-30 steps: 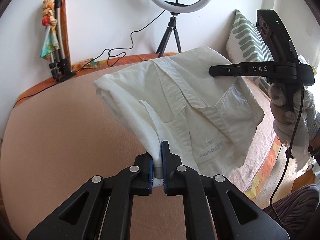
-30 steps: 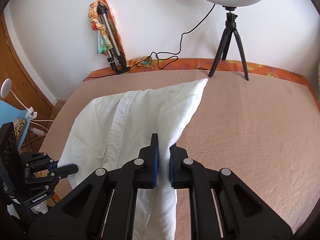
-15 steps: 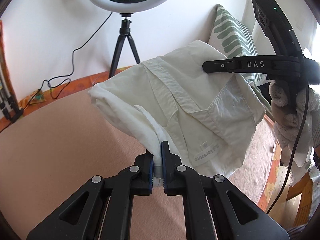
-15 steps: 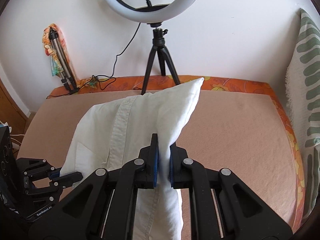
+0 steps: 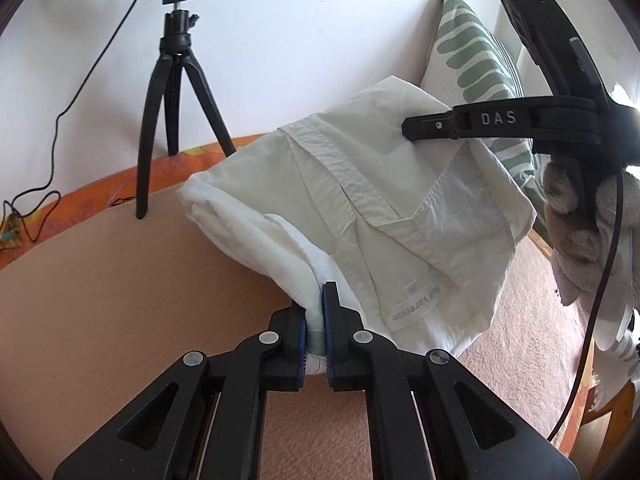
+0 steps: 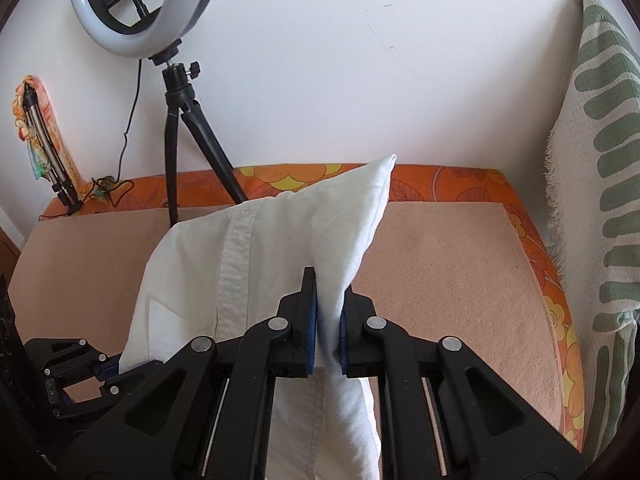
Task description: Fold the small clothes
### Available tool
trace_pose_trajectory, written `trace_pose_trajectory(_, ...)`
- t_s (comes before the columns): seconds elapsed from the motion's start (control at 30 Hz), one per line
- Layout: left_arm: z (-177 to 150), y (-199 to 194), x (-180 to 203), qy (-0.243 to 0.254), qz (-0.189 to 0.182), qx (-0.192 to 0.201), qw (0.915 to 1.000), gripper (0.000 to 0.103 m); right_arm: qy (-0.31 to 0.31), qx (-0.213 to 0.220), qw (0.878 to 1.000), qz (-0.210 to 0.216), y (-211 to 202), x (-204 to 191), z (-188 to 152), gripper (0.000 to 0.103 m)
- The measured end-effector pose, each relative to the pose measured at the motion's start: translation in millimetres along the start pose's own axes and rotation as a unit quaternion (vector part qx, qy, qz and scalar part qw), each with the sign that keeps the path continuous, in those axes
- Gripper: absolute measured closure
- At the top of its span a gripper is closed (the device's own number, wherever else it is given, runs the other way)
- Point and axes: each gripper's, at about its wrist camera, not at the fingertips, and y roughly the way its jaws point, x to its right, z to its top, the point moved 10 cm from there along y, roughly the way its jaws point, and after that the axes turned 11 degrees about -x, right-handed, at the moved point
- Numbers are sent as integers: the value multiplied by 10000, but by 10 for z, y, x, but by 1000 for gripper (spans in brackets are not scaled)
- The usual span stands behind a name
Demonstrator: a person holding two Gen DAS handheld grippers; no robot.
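A small white shirt (image 5: 360, 208) with a collar and a sewn label is held up in the air above the peach bed cover (image 5: 120, 300). My left gripper (image 5: 315, 320) is shut on one folded edge of it. My right gripper (image 6: 327, 316) is shut on another edge of the shirt (image 6: 280, 248). The right gripper also shows in the left wrist view (image 5: 416, 127), pinching the shirt's upper right part. The left gripper shows at the lower left of the right wrist view (image 6: 110, 368).
A ring light on a black tripod (image 6: 180, 120) stands at the back of the bed by the white wall. A green-patterned pillow (image 6: 600, 160) leans at the right. A folded tripod with a colourful cloth (image 6: 44, 152) stands at the back left. The orange floral bed edge (image 6: 540, 280) runs along the right.
Both grippers have swung to the right with the shirt held between them. The ring light tripod has shifted left in both views and the pillow has come further into view.
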Motion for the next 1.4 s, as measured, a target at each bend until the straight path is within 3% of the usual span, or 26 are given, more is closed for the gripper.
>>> trace_pose_trajectory(0.07, 16, 67, 49, 51, 74, 10, 10000, 97, -17, -69, 9999, -101, 118, 79, 13, 93)
trace_pose_trajectory(0.13, 15, 89, 59, 36, 64, -46, 10000, 96, 51, -133, 9987, -484, 227, 222, 13, 93)
trace_pose_trajectory(0.17, 18, 88, 40, 13, 74, -101, 9999, 95, 111, -147, 9973, -705, 257, 301, 15, 87)
trace_pose_trajectory(0.2, 19, 72, 12, -50, 122, -136, 9998, 88, 199, -167, 9953, -934, 271, 388, 7, 81)
trace_pose_trajectory(0.23, 19, 51, -6, -82, 141, -157, 9997, 77, 309, -176, 9938, -1056, 269, 453, -5, 64)
trace_pose_trajectory(0.27, 7, 27, -16, -79, 148, -183, 9997, 71, 357, -125, 9939, -1040, 249, 471, -13, 55)
trace_pose_trajectory(0.33, -20, -27, -8, -11, 165, -189, 9997, 51, 396, -26, 9934, -1074, 171, 482, -40, 53)
trace_pose_trajectory(0.4, -43, -89, 23, 57, 200, -152, 9997, 50, 434, -5, 9939, -1012, 120, 471, -62, 53)
trace_pose_trajectory(0.5, -79, -192, 89, 83, 210, -159, 9996, 37, 480, 58, 9936, -1016, 12, 451, -108, 52)
trace_pose_trajectory(1.0, -270, -1034, 427, 359, 222, 248, 9988, 32, 554, 404, 9912, -1130, -793, 105, -330, 45)
trace_pose_trajectory(1.2, -457, -1555, 437, 379, 256, 549, 9974, 32, 636, 586, 9901, -1110, -1239, -182, -547, 29)
trace_pose_trajectory(1.27, -547, -1719, 430, 346, 215, 607, 9973, 29, 609, 589, 9902, -1113, -1361, -311, -634, 19)
trace_pose_trajectory(1.4, -757, -2073, 430, 281, 157, 726, 9968, 26, 667, 678, 9882, -1202, -1629, -548, -826, 17)
